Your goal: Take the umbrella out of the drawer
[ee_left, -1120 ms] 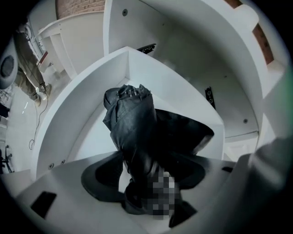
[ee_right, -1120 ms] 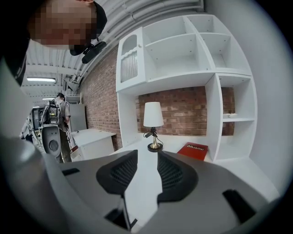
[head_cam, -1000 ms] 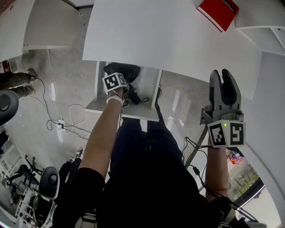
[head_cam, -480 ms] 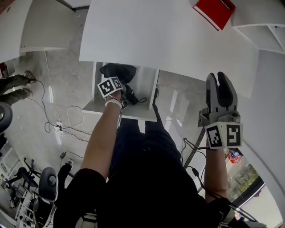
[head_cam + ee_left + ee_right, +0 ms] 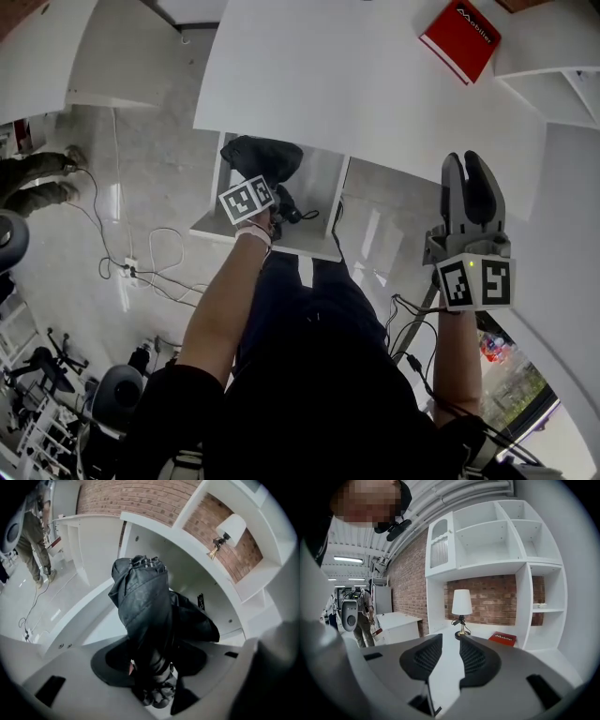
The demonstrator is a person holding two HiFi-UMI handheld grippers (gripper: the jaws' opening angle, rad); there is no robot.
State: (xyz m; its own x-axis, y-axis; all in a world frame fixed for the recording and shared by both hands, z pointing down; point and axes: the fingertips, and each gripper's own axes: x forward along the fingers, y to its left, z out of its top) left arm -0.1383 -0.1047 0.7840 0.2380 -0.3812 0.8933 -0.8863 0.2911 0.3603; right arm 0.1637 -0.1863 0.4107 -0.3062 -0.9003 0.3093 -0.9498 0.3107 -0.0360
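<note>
A black folded umbrella (image 5: 265,159) stands up out of the open white drawer (image 5: 323,192) under the desk. In the left gripper view the umbrella (image 5: 143,616) fills the middle, its handle end pinched low between the pads. My left gripper (image 5: 269,202) points steeply down and is closing on it, pads pressing the umbrella (image 5: 152,670). My right gripper (image 5: 472,169) hovers over the desk edge at the right. Its jaws (image 5: 451,643) are closing, a narrow gap is left, and nothing lies between them.
The white desk top (image 5: 375,84) carries a red book (image 5: 459,37) and a lamp (image 5: 461,604). White shelves stand behind. A person (image 5: 37,178) stands at the left, cables (image 5: 141,267) trail on the floor, and a chair (image 5: 117,394) is nearby.
My left gripper has closed on the umbrella and risen, drawing its end up out of the drawer. The right gripper has hardly moved.
</note>
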